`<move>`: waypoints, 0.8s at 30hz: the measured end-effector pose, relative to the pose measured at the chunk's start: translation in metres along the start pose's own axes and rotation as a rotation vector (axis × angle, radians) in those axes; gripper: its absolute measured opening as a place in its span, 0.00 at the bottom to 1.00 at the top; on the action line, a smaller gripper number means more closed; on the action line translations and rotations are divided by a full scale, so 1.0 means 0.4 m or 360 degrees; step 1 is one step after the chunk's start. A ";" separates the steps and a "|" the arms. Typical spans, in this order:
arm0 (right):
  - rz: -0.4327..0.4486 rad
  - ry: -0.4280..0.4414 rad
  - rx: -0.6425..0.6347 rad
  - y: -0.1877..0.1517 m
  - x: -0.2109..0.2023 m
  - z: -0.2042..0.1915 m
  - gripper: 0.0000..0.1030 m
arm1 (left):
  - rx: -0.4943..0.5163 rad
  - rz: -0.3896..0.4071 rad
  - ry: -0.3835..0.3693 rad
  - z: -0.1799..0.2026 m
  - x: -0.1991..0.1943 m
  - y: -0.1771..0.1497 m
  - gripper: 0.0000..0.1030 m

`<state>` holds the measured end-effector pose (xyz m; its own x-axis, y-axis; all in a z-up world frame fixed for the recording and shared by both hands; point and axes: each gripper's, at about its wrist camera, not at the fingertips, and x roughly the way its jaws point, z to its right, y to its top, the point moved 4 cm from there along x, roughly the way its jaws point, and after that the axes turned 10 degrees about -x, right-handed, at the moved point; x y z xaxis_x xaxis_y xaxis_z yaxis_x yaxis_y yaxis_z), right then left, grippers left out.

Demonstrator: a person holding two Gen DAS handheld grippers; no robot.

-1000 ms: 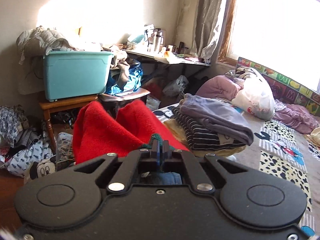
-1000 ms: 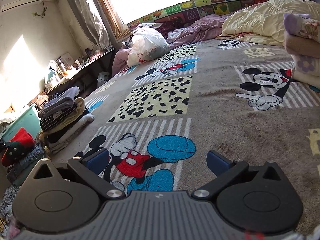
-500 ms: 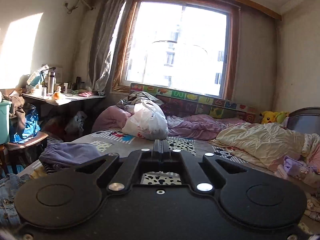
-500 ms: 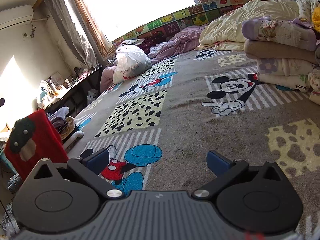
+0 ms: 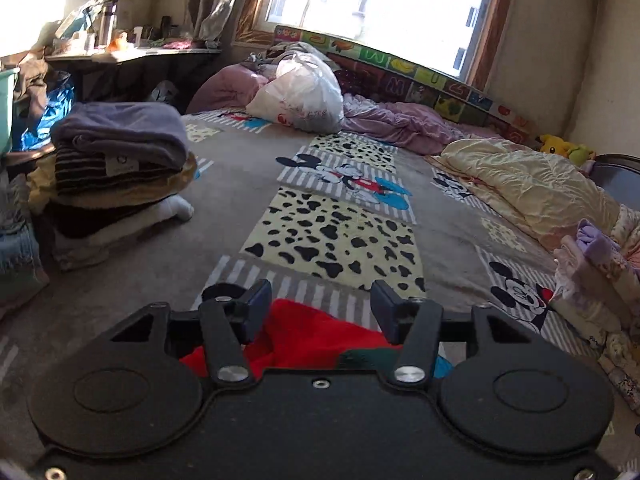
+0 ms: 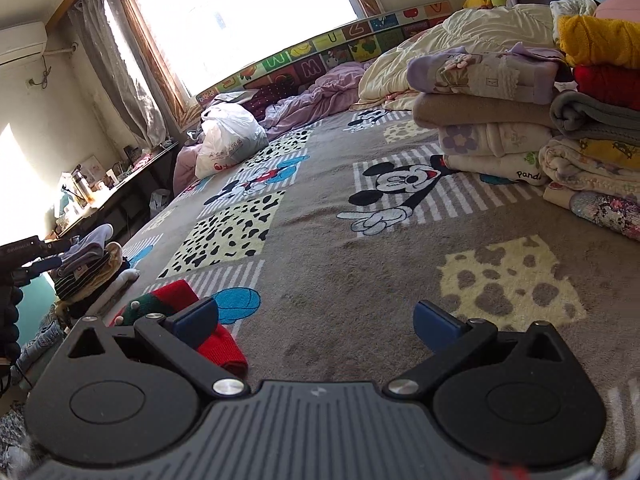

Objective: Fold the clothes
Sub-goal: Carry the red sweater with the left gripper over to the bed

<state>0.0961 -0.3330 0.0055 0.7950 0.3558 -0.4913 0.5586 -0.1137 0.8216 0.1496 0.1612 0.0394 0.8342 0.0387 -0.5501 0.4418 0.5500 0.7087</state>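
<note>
Red sweater [image 5: 304, 332] lies bunched at lower frame, unfolded; folded piles [image 6: 520, 120] stand upper right. My left gripper [image 5: 320, 308] and right gripper [image 6: 316, 320] gape, holding nothing.

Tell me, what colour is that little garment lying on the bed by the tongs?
Red garment with a dark green patch; clearest in the right wrist view.

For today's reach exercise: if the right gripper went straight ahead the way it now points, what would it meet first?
Probably just the bed blanket. The right gripper is open and angled low over bare fabric; the red garment sits left of that line.
</note>
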 end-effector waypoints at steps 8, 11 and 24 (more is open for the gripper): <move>-0.0077 0.0172 0.0106 -0.143 0.092 0.000 1.00 | -0.0271 -0.0212 0.0186 -0.165 0.108 -0.072 0.56; -0.0116 0.0204 0.0153 -0.194 0.127 -0.004 1.00 | -0.0266 -0.0245 0.0200 -0.165 0.143 -0.075 0.60; -0.0157 0.0136 0.0270 -0.231 0.167 0.042 1.00 | 0.0050 -0.0018 -0.0134 0.087 0.106 -0.058 0.07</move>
<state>0.1014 -0.3143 -0.1080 0.7157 0.4496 -0.5344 0.6701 -0.2265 0.7069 0.1863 0.1212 0.0150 0.8533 -0.0387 -0.5200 0.4607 0.5233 0.7169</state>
